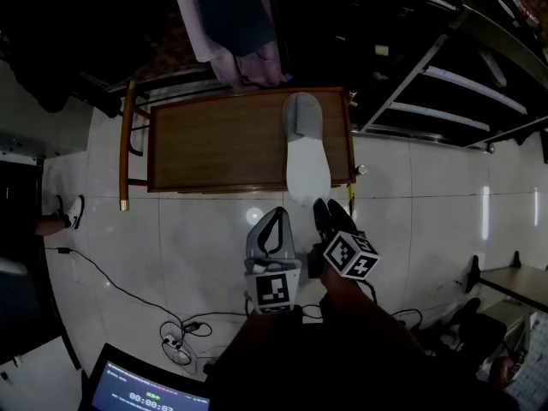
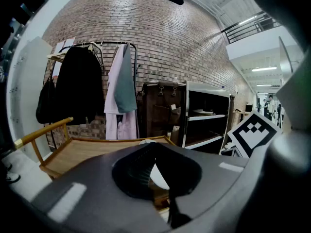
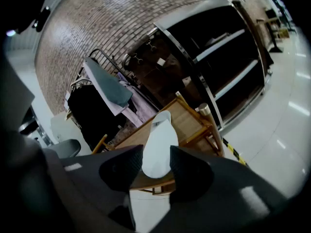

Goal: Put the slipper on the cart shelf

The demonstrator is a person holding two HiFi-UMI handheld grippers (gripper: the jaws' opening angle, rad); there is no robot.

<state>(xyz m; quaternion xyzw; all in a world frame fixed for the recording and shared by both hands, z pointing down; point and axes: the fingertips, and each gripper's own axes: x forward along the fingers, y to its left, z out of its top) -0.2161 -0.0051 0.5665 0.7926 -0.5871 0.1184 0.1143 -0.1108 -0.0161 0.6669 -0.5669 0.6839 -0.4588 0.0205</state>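
We see the slipper [image 1: 306, 157] lying at the right end of the cart shelf [image 1: 214, 139], heel overhanging the near edge. Our right tool [image 1: 328, 209] is spread and empty, just short of the heel; our left tool [image 1: 277, 214] is pressed together.

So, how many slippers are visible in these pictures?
1. The slipper lies on the right part of the wooden cart shelf, with its heel over the near edge. The dark areas could hide others.

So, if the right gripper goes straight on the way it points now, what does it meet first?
The slipper: its heel, overhanging the cart's near edge, lies directly ahead in the gap of the right gripper's parted jaws. Whether it already touches is unclear.
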